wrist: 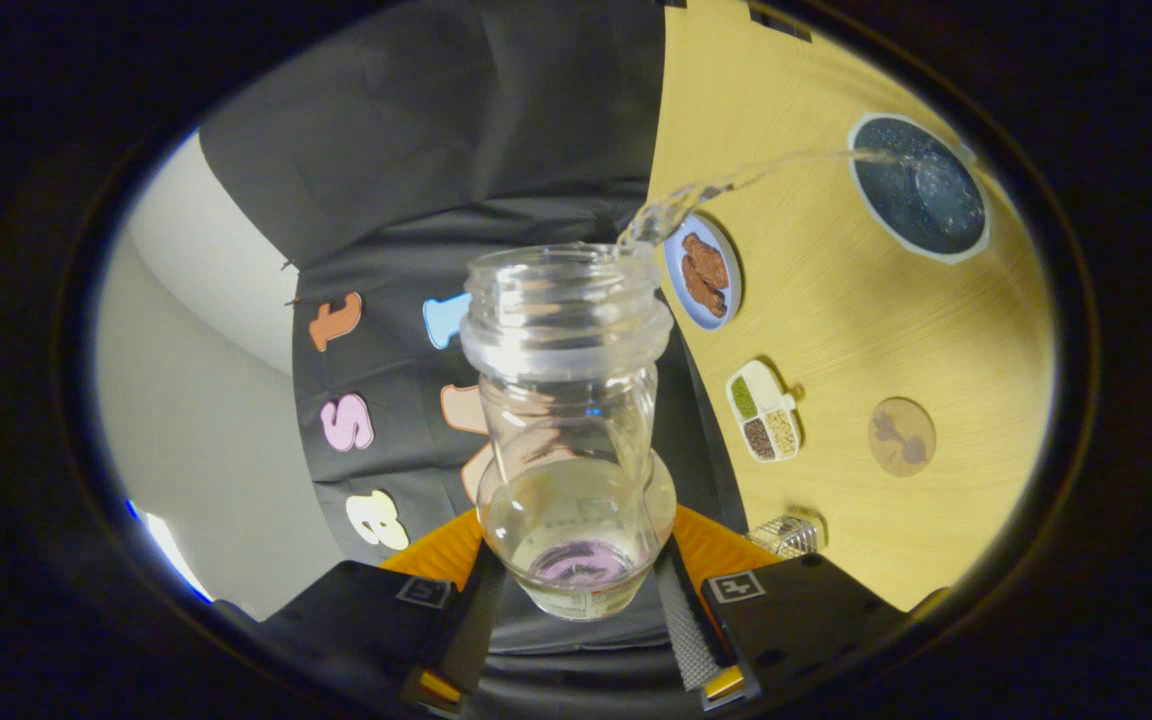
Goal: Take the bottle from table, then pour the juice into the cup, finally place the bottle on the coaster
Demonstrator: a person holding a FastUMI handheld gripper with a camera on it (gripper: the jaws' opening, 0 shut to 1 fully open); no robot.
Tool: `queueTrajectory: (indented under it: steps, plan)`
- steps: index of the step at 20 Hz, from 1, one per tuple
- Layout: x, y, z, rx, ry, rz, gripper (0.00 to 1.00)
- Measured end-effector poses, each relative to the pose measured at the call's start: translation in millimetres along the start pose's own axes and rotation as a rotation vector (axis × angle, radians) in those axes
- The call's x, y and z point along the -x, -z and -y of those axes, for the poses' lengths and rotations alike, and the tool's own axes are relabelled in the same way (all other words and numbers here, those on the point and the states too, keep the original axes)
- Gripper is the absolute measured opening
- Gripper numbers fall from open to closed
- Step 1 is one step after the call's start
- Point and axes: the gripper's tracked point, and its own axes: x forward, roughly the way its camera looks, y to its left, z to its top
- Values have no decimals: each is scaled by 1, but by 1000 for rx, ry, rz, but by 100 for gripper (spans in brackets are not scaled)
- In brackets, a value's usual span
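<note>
While the tongs (576,590) clench the clear, ribbed-neck glass bottle (569,430), a thin clear stream arcs from its mouth into the round dark cup (920,188) on the wooden bench (836,330).

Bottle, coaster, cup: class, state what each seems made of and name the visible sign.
Bottle, clamped in the tongs: clear, glossy, plastic or glass; the wall shows through it. Coaster: matte tan disc, probably cork or wood, with a dark printed figure. Cup: dark inside with a pale rim, possibly ceramic; uncertain.
</note>
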Motion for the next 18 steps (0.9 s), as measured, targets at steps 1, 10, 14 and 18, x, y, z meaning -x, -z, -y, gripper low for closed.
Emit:
queueTrajectory:
  steps: [1, 10, 14, 18]
  plan:
    - [0, 1, -1, -5, -2, 2, 99]
    - [-7, -2, -11, -47, -19, 23, 99]
    - [-6, -4, -13, -54, -23, 27, 99]
    - [-5, -8, -18, -68, -29, 37, 99]
